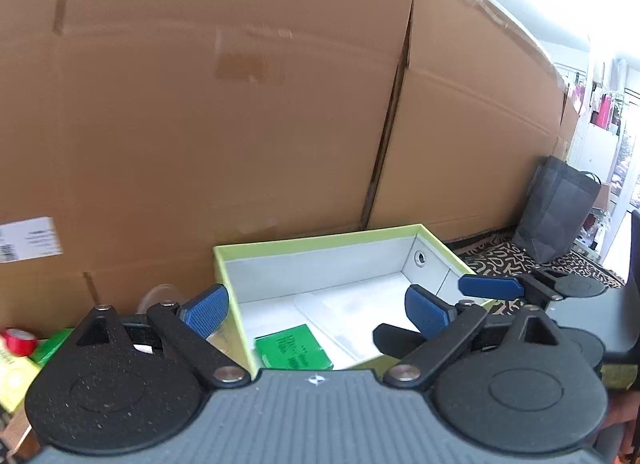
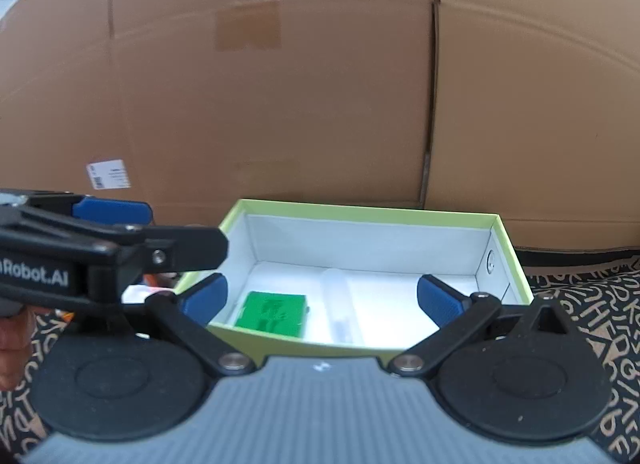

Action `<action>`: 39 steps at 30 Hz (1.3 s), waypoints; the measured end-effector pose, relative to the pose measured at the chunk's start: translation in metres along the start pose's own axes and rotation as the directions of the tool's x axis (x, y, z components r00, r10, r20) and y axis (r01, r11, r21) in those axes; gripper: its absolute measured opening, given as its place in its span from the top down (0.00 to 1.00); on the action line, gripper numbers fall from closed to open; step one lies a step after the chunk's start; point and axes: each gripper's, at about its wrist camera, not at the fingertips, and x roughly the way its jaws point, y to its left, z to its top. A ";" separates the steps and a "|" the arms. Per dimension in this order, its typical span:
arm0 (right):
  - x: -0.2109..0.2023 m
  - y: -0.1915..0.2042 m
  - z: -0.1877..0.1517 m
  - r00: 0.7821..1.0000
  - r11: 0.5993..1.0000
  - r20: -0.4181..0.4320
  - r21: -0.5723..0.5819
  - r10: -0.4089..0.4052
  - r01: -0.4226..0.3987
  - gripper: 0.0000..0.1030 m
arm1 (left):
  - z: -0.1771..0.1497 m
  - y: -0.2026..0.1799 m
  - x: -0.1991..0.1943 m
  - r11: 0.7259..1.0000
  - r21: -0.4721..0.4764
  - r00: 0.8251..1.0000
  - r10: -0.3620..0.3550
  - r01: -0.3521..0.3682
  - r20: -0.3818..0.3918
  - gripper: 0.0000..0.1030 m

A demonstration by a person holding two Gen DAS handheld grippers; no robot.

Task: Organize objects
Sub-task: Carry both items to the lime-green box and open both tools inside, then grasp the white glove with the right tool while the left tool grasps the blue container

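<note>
Left gripper (image 1: 316,312): jaws standing spread wide, pinching nothing, hanging over the near left corner of the box.
Right gripper (image 2: 322,300): jaws likewise spread and empty, pointing into the box from its near side.
Box (image 2: 360,211): lime-edged with a white interior, sitting open against the big cardboard cartons (image 2: 280,104) at 12 o'clock.
Green packet (image 2: 274,311): lying flat on the box floor toward 7 o'clock, beside a clear plastic piece (image 2: 340,304).
Loose items: red roll (image 1: 18,341) and green packaging (image 1: 54,346) waiting at 9 o'clock outside the box.
Risk: both tools are crowding one corner; reaching for the next item, one finger is likely catching the thin rim and shoving the light box.
</note>
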 end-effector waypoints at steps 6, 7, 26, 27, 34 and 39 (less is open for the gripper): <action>-0.048 0.031 -0.012 1.000 0.999 0.027 -0.042 -0.001 0.003 0.00 | -0.029 0.018 -0.050 0.993 -0.034 0.994 0.110 -0.109 0.022 0.05; -0.050 0.037 -0.017 1.000 0.999 0.028 -0.047 0.003 -0.001 0.00 | -0.035 0.024 -0.057 0.991 -0.051 0.992 0.127 -0.126 0.021 0.05; -0.001 0.124 -0.086 0.990 0.992 -0.066 0.003 0.128 -0.128 0.00 | -0.131 0.100 -0.102 0.923 -0.258 0.958 0.272 -0.285 -0.085 0.05; 0.004 0.129 -0.084 0.991 0.992 -0.060 -0.010 0.122 -0.123 0.00 | -0.133 0.103 -0.102 0.923 -0.262 0.959 0.269 -0.283 -0.087 0.05; 0.037 0.145 -0.080 0.991 0.992 -0.077 -0.050 0.109 -0.113 0.25 | -0.134 0.115 -0.107 0.915 -0.302 0.963 0.253 -0.268 -0.089 0.06; 0.018 0.126 -0.084 0.993 0.993 -0.037 0.038 0.109 -0.108 0.80 | -0.130 0.111 -0.101 0.924 -0.301 0.972 0.218 -0.234 -0.089 0.06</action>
